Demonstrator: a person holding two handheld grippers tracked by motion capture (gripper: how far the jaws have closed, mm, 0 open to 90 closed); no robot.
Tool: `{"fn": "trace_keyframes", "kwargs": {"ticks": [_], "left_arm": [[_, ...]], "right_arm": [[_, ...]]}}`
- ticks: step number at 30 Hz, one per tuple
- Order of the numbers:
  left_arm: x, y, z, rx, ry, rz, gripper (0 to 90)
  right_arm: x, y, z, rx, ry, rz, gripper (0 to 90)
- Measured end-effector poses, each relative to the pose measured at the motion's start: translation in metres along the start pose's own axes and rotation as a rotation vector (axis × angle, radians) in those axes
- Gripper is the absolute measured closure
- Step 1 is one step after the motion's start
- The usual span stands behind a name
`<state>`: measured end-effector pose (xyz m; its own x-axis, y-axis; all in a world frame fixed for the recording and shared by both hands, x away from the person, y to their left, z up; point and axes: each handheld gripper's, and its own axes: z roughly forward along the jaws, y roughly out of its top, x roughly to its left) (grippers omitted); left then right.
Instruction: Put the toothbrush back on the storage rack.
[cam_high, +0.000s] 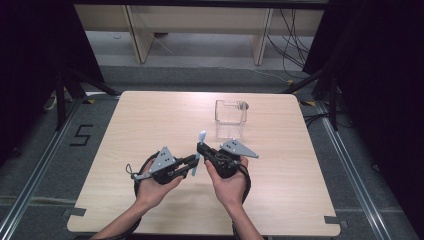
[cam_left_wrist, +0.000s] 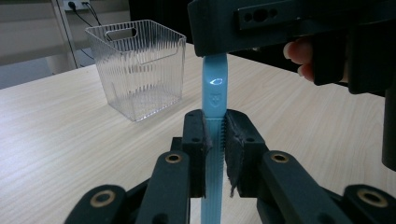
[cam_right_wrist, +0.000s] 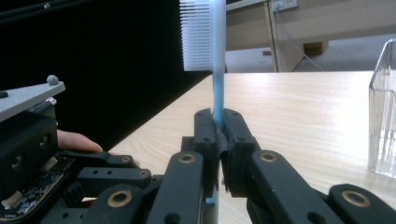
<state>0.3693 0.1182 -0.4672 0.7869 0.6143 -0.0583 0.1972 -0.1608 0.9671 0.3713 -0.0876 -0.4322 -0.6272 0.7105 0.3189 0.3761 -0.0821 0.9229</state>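
A light blue toothbrush (cam_high: 201, 136) with white bristles (cam_right_wrist: 196, 35) is held between both grippers above the front middle of the table (cam_high: 150, 120). My left gripper (cam_high: 192, 161) is shut on the ribbed handle; in the left gripper view its pads (cam_left_wrist: 233, 140) press on the toothbrush (cam_left_wrist: 214, 88) from both sides. Just above it, my right gripper (cam_high: 201, 148) is shut on the toothbrush's neck (cam_right_wrist: 217, 88), with the brush head standing upright beyond the jaws. A clear ribbed plastic bin (cam_high: 231, 112) stands empty farther back on the table.
The bin (cam_left_wrist: 135, 70) has cut-out handles and sits right of centre, a short way beyond the grippers. Dark curtains flank the table on both sides. Wooden furniture legs and cables are on the floor behind the far edge.
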Motion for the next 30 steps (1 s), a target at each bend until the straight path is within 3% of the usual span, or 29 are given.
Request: {"fn": "trace_keyframes", "kwargs": {"ticks": [1,9,12,20,22,30], "left_arm": [[0.000,0.001,-0.001,0.004,0.005,0.000,72.1],[0.008,-0.002,-0.013,0.058,0.043,0.061,53.1],[0.013,-0.006,-0.019,0.065,0.064,0.067,50.1],[0.033,-0.020,-0.045,0.055,0.140,0.009,42.4],[0.040,-0.026,-0.052,0.028,0.162,-0.010,41.7],[0.049,-0.037,-0.065,-0.006,0.218,-0.041,40.2]], "right_arm": [[-0.001,0.001,0.000,-0.001,-0.018,-0.029,86.1],[-0.008,0.007,-0.006,-0.017,-0.054,-0.067,86.1],[-0.010,0.008,-0.009,-0.009,-0.072,-0.080,86.1],[-0.017,0.009,-0.013,-0.025,-0.101,-0.102,86.1],[-0.020,0.009,-0.015,-0.030,-0.110,-0.124,86.1],[-0.023,0.014,-0.020,-0.039,-0.123,-0.132,86.0]]}}
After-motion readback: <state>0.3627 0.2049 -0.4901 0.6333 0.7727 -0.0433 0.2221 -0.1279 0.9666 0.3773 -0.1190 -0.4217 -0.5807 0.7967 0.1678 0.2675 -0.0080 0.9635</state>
